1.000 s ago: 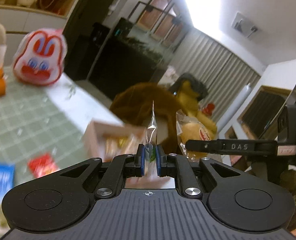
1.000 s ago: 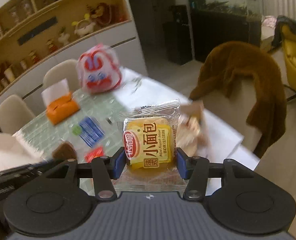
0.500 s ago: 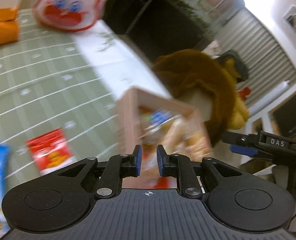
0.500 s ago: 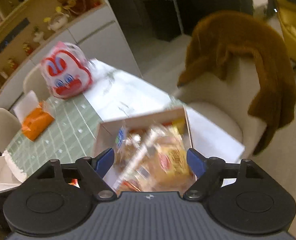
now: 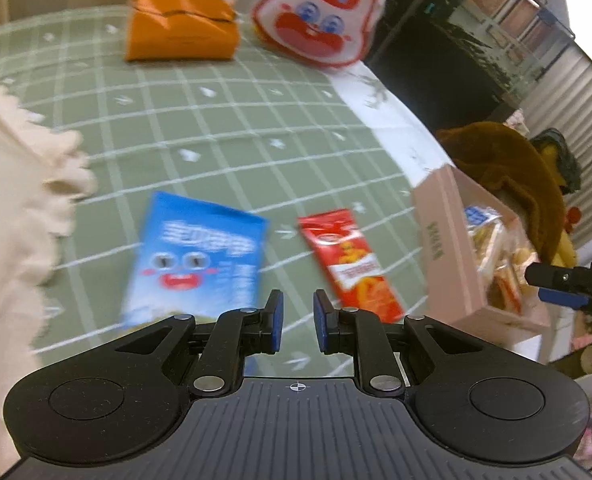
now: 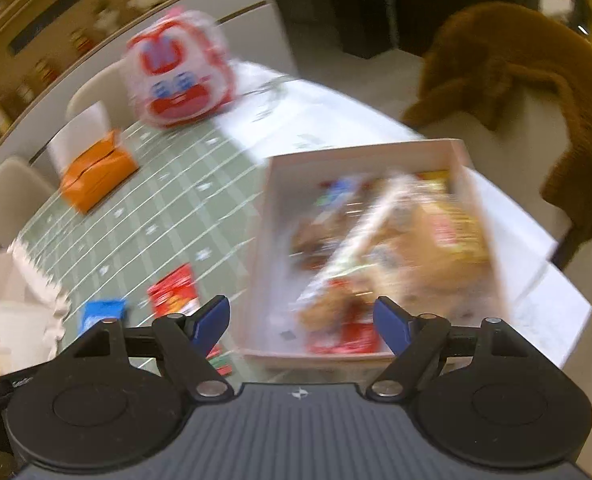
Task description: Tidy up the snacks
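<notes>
A pink box (image 6: pixel 360 156) full of wrapped snacks stands at the table's right end; it also shows in the left wrist view (image 5: pixel 444 236). A red snack packet (image 5: pixel 350 262) and a blue snack bag (image 5: pixel 197 256) lie on the green checked cloth. My left gripper (image 5: pixel 298 326) is open a little and empty, above the cloth between the two packets. My right gripper (image 6: pixel 302 322) is wide open and empty, over the near edge of the box. The red packet (image 6: pixel 173 290) and blue bag (image 6: pixel 101 312) lie to its left.
An orange tissue pouch (image 5: pixel 179 32) and a red and white rabbit-face bag (image 5: pixel 320 20) stand at the far side. A cream fringed cloth (image 5: pixel 11 208) covers the left. A chair with a brown coat (image 6: pixel 536 92) stands beyond the box.
My right gripper let the yellow bread pack go into the box and opened wide. My left gripper released its clear wrapper and swung left over the packets on the cloth.
</notes>
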A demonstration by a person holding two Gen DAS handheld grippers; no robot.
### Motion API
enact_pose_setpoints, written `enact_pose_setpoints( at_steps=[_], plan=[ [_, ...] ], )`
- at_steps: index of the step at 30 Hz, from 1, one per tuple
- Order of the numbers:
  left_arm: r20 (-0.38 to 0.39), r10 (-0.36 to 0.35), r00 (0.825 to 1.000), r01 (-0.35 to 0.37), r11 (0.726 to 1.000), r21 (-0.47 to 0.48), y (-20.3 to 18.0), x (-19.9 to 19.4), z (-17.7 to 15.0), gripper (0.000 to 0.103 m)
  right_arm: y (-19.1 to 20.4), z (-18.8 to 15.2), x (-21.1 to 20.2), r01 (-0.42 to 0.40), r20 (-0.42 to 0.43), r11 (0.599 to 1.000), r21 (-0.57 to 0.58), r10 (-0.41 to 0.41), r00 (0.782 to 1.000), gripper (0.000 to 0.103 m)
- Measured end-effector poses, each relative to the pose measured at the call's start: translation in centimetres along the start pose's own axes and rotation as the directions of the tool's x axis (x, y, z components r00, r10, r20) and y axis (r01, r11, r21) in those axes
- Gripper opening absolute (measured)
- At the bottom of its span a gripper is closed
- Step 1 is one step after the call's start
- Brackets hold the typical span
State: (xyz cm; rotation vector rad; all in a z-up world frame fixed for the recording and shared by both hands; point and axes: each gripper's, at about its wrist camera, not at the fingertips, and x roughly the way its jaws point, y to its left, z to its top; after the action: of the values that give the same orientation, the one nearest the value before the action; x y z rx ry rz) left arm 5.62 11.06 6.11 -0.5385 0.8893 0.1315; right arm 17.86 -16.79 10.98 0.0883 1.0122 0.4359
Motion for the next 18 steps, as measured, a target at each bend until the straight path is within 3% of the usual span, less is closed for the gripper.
enact_pose_setpoints(
  at_steps=[7,11,18],
  plan=[
    [0.006,0.057,0.998,-0.057,0.997,-0.054,4.4,-1.8,-0.8,0.019,9.4,-2.2,5.3,-0.031,-0.100,0.991,-0.130,0.018,0.995,0.080],
    [0.007,0.064,0.998,-0.063,0.993,-0.099,6.4,-1.7,-0.9,0.019,13.0,-2.9,8.5,-0.014,-0.144,0.978,-0.208,-0.016,0.989,0.080],
    [-0.006,0.068,0.998,-0.068,0.990,-0.124,7.8,-0.6,-0.5,0.019,14.1,-2.8,12.2,0.104,-0.138,0.966,-0.236,-0.140,0.980,0.080]
  ],
)
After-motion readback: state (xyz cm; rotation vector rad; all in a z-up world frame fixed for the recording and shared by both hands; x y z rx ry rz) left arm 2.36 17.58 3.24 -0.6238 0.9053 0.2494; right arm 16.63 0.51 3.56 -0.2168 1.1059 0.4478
